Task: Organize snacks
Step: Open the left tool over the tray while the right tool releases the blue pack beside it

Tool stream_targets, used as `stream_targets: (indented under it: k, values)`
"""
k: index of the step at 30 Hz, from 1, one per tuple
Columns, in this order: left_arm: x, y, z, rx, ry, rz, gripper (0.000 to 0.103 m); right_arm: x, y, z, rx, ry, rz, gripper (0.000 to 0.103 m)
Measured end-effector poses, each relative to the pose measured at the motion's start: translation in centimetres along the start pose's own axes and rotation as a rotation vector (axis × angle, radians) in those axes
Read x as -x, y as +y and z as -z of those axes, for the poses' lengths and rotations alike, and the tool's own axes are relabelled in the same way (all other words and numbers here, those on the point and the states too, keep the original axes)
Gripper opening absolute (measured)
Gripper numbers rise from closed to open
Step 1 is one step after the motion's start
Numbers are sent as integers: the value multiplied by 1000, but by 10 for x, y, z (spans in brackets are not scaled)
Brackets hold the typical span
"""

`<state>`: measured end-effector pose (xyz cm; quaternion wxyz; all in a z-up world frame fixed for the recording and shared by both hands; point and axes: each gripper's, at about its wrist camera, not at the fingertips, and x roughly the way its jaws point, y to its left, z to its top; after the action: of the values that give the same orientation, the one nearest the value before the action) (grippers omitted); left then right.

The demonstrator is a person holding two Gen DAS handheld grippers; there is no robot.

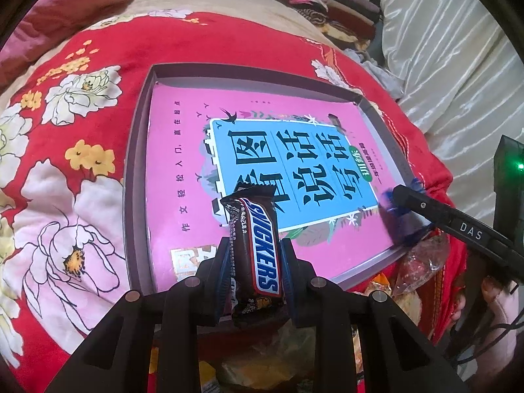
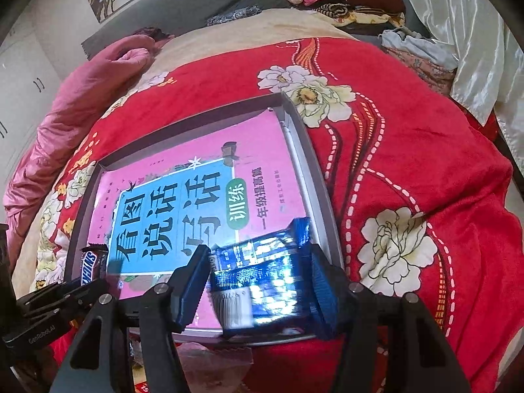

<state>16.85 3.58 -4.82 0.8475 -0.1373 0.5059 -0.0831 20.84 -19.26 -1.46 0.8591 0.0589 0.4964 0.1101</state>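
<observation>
Snickers bar [image 1: 258,255]: brown wrapper – blue lettering, white ground, red outline
Snack packet [image 2: 265,281]: glossy blue, white end
Book [image 1: 262,163]: pink cover – light-blue panel, dark characters
Box [image 1: 137,150]: grey-mauve walls
Bedspread [image 1: 65,131]: red, with white and yellow flowers

We hold two tongs over a bed. Ahead of both lies a shallow box [image 1: 137,150] on a quilt [image 1: 65,131], with a book [image 1: 183,150] flat inside it. The left gripper [image 1: 253,258] clamps a Snickers bar [image 1: 258,245] above the box's near edge. To its right, the right gripper [image 2: 258,271] holds a foil packet [image 2: 262,262] over the box's near right corner.
</observation>
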Motion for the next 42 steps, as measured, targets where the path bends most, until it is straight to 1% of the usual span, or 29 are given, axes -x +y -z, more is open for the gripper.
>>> stream_targets:
  k: [3, 10, 20, 26, 27, 30, 35, 38, 42]
  values:
    - [0, 0, 0, 2, 2, 5, 29, 0, -2, 1, -13, 0, -11, 60]
    - [3, -1, 0, 0, 2, 20, 29, 7, -2, 0, -11, -20, -4, 60]
    - [10, 2, -2, 4, -5, 31, 29, 21, -2, -2, -8, -70, -15, 60]
    - [19, 5, -4, 9, -22, 42, 30, 31, -2, -1, -5, -100, -31, 62]
    - [22, 4, -4, 8, -26, 44, 32, 33, -2, 0, -5, -107, -36, 62]
    - [28, 5, -4, 1, -34, 48, 43, 40, -2, 0, -9, -133, -49, 65]
    - [38, 6, -5, -3, -40, 63, 49, 52, 2, 3, 0, -169, -74, 68]
    - [45, 7, -5, -5, -49, 74, 55, 59, 6, 4, 10, -190, -83, 69]
    - [53, 9, -3, -3, -51, 84, 61, 67, 6, 6, 4, -209, -86, 73]
